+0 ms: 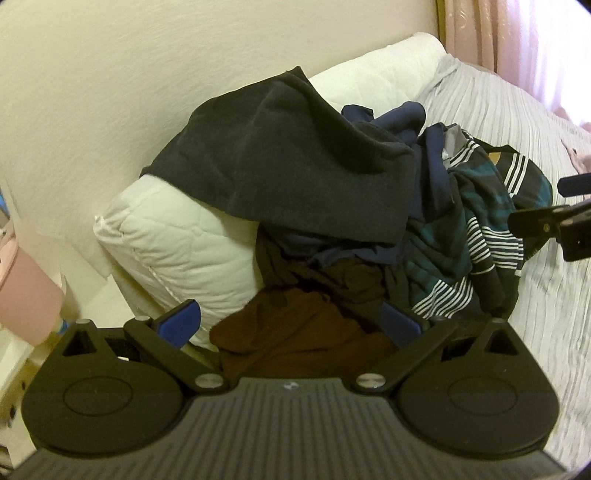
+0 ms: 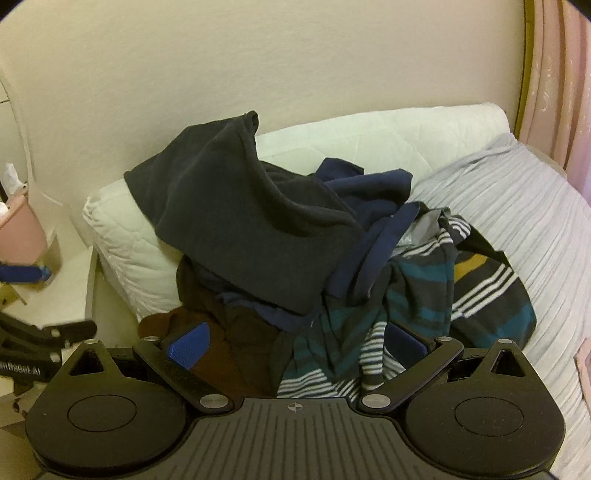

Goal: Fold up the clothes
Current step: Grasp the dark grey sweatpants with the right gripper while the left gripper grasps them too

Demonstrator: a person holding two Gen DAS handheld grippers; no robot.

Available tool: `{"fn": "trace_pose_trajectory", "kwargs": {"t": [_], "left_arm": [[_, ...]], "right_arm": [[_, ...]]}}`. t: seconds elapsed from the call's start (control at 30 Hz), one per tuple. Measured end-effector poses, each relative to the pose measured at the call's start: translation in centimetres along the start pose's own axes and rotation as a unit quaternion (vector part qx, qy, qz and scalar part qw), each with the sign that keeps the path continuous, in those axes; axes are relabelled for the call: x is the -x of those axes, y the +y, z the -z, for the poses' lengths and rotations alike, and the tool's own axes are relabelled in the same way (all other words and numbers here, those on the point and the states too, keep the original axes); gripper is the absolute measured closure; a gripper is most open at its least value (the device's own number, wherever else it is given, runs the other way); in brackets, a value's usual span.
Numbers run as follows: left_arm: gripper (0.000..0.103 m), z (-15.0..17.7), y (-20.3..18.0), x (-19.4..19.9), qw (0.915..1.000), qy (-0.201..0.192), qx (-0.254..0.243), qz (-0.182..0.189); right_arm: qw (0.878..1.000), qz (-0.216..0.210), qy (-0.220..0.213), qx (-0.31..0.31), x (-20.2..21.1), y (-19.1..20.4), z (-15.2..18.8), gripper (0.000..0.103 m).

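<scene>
A heap of clothes lies on the bed against a white pillow [image 1: 177, 240]. On top is a dark grey fleece garment [image 1: 288, 158] [image 2: 240, 206]. Under it are navy pieces [image 1: 391, 118] [image 2: 369, 192], a brown garment [image 1: 303, 332] [image 2: 221, 332] and a teal, black and white striped shirt [image 1: 476, 229] [image 2: 424, 306]. My left gripper [image 1: 291, 325] is open, its blue pads either side of the brown garment. My right gripper [image 2: 295, 343] is open over the brown and striped clothes. The right gripper also shows at the right edge of the left wrist view [image 1: 546, 225].
The bed has a grey ribbed cover [image 2: 517, 229] on the right. A cream wall [image 2: 258, 55] is behind the pile. A pink bin [image 2: 18, 229] and white bedside furniture stand at the left. A pink curtain [image 1: 524, 33] hangs at the far right.
</scene>
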State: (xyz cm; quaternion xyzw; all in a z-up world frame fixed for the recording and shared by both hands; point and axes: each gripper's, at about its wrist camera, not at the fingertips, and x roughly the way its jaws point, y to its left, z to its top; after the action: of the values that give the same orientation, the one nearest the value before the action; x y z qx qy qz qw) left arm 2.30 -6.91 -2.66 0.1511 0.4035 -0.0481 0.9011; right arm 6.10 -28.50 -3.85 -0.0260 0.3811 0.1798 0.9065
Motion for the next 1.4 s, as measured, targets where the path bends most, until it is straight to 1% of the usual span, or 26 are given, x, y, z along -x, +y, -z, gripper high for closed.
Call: {"fn": "trace_pose_trajectory", "kwargs": {"t": [0.1,0.2,0.3,0.4,0.43,0.5,0.53,0.6,0.67,0.73,0.83,0.9,0.97,1.0,1.03,1.07,1.1,1.13,1.17,1.2,1.23,1.27,1.3,1.33,1.4], "left_arm": [[0.001,-1.6,0.8,-1.3,0.9996,-0.012,-0.025,0.004],[0.001,-3.9,2.0,-3.3,0.9976,-0.030,-0.057,0.025],[0.001,-6.9,3.3,-6.1,0.9928,-0.047,-0.101,0.044],[0.001,-10.4,4.7,-9.2,0.9846,-0.063,-0.154,0.053],[0.001,-11.6,5.2,-10.3,0.9802,-0.070,-0.176,0.058],[0.001,-14.0,6.1,-12.5,0.9686,-0.084,-0.224,0.069],[0.001,-15.2,6.6,-13.6,0.9620,-0.091,-0.247,0.071],[0.001,-17.2,7.3,-15.7,0.9482,-0.103,-0.289,0.081],[0.001,-19.0,8.1,-17.6,0.9374,-0.106,-0.316,0.100],[0.001,-20.7,8.8,-19.5,0.9297,-0.103,-0.335,0.113],[0.001,-22.3,9.5,-21.6,0.9185,-0.093,-0.364,0.124],[0.001,-23.0,9.8,-22.7,0.9101,-0.088,-0.378,0.145],[0.001,-23.5,10.1,-23.7,0.9059,-0.086,-0.377,0.173],[0.001,-23.7,10.1,-24.1,0.9040,-0.086,-0.375,0.187],[0.003,-23.8,10.2,-24.5,0.9027,-0.085,-0.372,0.198],[0.006,-23.9,10.3,-24.8,0.9026,-0.081,-0.369,0.206],[0.008,-24.1,10.4,-25.1,0.9024,-0.076,-0.366,0.215],[0.015,-24.2,10.5,-25.4,0.9021,-0.072,-0.362,0.223],[0.026,-24.3,10.5,-25.6,0.9015,-0.068,-0.360,0.231],[0.031,-24.1,10.5,-25.5,0.9005,-0.066,-0.360,0.236],[0.041,-23.9,10.5,-25.2,0.8996,-0.067,-0.361,0.236],[0.055,-23.6,10.3,-24.7,0.8991,-0.071,-0.364,0.232],[0.061,-23.3,10.2,-24.2,0.8989,-0.076,-0.367,0.228],[0.070,-22.9,10.0,-23.5,0.8989,-0.084,-0.369,0.221],[0.093,-22.0,9.7,-22.0,0.8997,-0.107,-0.373,0.201]], "right_arm": [[0.999,0.007,-0.008,0.034,-2.1,0.5,-1.7,0.000],[0.998,0.013,-0.016,0.067,-4.2,0.9,-3.5,0.000],[0.994,0.020,-0.023,0.100,-6.3,1.4,-5.2,0.000],[0.990,0.020,-0.028,0.137,-9.2,1.9,-7.2,0.001],[0.988,0.016,-0.026,0.149,-10.4,2.0,-8.0,0.001],[0.985,0.007,-0.024,0.173,-12.7,2.3,-9.6,0.001],[0.983,0.001,-0.020,0.183,-13.9,2.5,-10.2,0.012],[0.980,-0.012,-0.009,0.199,-16.1,2.6,-11.2,0.021],[0.978,-0.023,0.000,0.209,-18.2,2.5,-12.0,0.021],[0.976,-0.035,0.004,0.217,-19.7,3.0,-12.7,0.021],[0.973,-0.049,0.015,0.225,-21.4,3.5,-13.0,0.022],[0.971,-0.058,0.023,0.230,-22.4,3.9,-13.1,0.023],[0.969,-0.067,0.032,0.235,-23.5,4.3,-13.3,0.045],[0.970,-0.067,0.035,0.233,-23.8,4.3,-13.2,0.064],[0.971,-0.064,0.039,0.227,-23.9,4.4,-13.0,0.077],[0.973,-0.061,0.039,0.220,-23.9,4.4,-12.9,0.084],[0.975,-0.058,0.035,0.212,-23.6,4.4,-12.7,0.096],[0.977,-0.054,0.029,0.205,-23.1,4.3,-12.6,0.097],[0.979,-0.050,0.022,0.198,-22.3,4.3,-12.5,0.097],[0.980,-0.045,0.014,0.191,-21.6,4.2,-12.3,0.097],[0.982,-0.041,0.007,0.184,-20.8,4.2,-12.2,0.097],[0.984,-0.037,-0.001,0.176,-19.9,4.1,-12.0,0.098],[0.985,-0.033,-0.009,0.166,-18.7,4.0,-11.8,0.098],[0.987,-0.031,-0.016,0.156,-17.5,3.9,-11.4,0.098],[0.990,-0.030,-0.029,0.135,-15.1,3.5,-10.6,0.098]]}}
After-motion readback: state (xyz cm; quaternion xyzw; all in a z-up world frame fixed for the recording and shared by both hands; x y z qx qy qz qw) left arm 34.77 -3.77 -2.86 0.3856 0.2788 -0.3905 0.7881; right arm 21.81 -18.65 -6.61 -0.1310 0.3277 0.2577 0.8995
